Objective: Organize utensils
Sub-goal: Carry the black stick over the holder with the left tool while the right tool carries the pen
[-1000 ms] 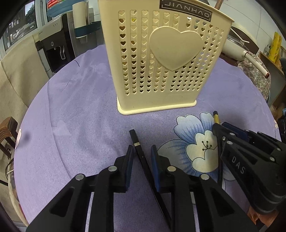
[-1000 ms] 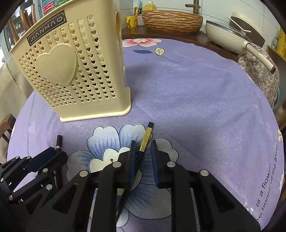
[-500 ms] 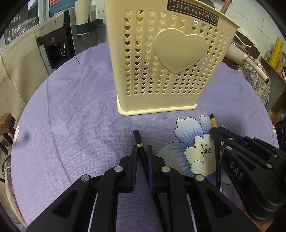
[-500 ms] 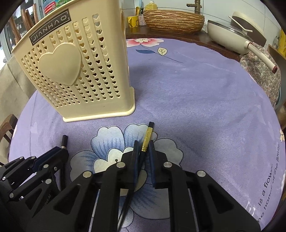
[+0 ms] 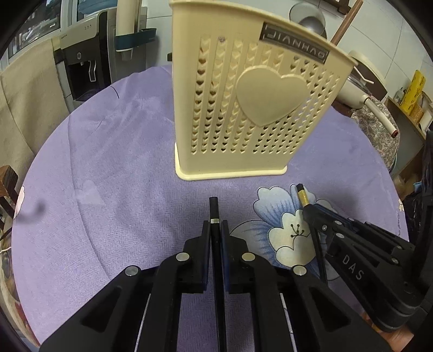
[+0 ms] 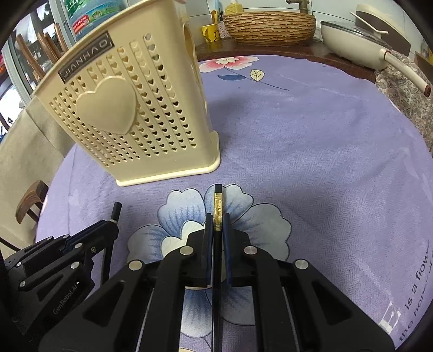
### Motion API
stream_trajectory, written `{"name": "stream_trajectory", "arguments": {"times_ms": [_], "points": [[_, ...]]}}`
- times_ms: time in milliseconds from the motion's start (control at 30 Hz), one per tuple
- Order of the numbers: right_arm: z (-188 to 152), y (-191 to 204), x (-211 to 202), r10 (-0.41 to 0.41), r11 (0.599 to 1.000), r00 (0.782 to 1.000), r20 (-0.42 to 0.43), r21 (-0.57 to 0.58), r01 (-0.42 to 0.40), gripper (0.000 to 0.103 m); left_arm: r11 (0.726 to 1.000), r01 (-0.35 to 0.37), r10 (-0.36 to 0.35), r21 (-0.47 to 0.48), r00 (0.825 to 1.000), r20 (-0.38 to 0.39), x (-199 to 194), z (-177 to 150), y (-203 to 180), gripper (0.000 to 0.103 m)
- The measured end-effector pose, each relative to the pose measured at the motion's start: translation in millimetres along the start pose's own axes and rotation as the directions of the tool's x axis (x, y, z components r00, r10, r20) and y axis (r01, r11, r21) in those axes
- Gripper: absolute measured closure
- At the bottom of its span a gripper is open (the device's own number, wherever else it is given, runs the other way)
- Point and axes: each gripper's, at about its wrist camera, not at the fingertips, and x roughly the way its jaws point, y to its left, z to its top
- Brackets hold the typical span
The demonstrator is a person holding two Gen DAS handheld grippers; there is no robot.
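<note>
A cream plastic utensil holder with heart holes stands on the purple cloth; it also shows in the right wrist view. My left gripper is shut on a black chopstick with a silver band. My right gripper is shut on a black chopstick with a gold end. Both chopsticks point toward the holder, their ends just short of its base. The right gripper shows in the left wrist view, the left gripper in the right wrist view.
The round table has a purple flowered cloth. A cream pan with a long handle and a woven basket sit at the far edge. A water dispenser stands beyond the table's left. A wooden handle sticks out of the holder.
Both grippers closed from open onto their chopsticks, which now lie straight between the fingers. Both grippers have come closer to the holder.
</note>
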Motion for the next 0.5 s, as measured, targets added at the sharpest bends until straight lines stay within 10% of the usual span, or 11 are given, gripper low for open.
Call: {"name": "stream_trajectory", "arguments": {"times_ms": [500], "points": [[2, 9, -63, 0.113, 0.993, 0.986, 0.122, -0.060, -0.106, 0.095, 0.996, 0.085, -0.088, 0.025, 0.988, 0.124, -61, 9, -4, 0.095]]}}
